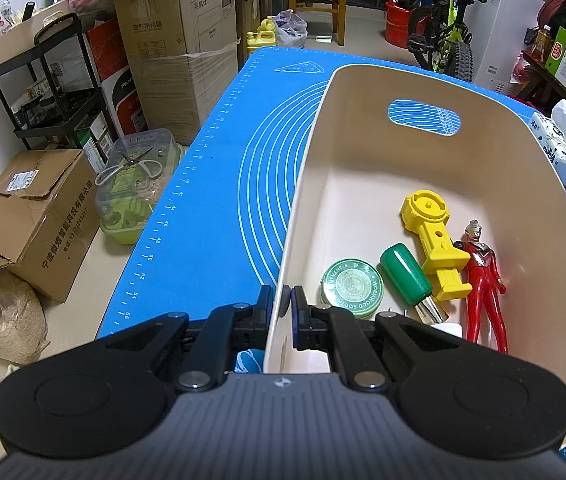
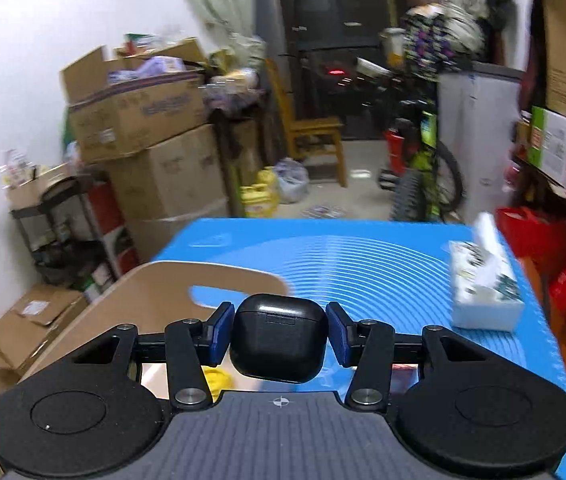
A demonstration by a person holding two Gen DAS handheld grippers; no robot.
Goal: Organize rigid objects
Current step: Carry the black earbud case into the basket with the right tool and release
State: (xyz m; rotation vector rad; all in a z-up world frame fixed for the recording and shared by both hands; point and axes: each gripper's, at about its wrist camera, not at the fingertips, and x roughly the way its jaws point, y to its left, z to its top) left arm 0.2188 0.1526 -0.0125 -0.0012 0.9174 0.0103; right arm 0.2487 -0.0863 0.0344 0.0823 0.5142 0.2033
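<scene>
The right gripper [image 2: 279, 330], clamped on a black case [image 2: 279, 338], hung above the bin [image 2: 155, 292], whose rim the left gripper [image 1: 286, 304] pinched.

The left gripper [image 1: 285, 300], at the lower centre of its view, has its jaws pinched on the beige plastic bin's thin wall [image 1: 279, 320]. The right gripper [image 2: 279, 336], lower centre, clamps a rounded black plastic earbud case [image 2: 279, 338] between blue pads [image 2: 219, 334].

Left wrist view close above beige bin [image 1: 423, 80], right wrist view higher, both facing blue mat [image 2: 363, 264]
</scene>
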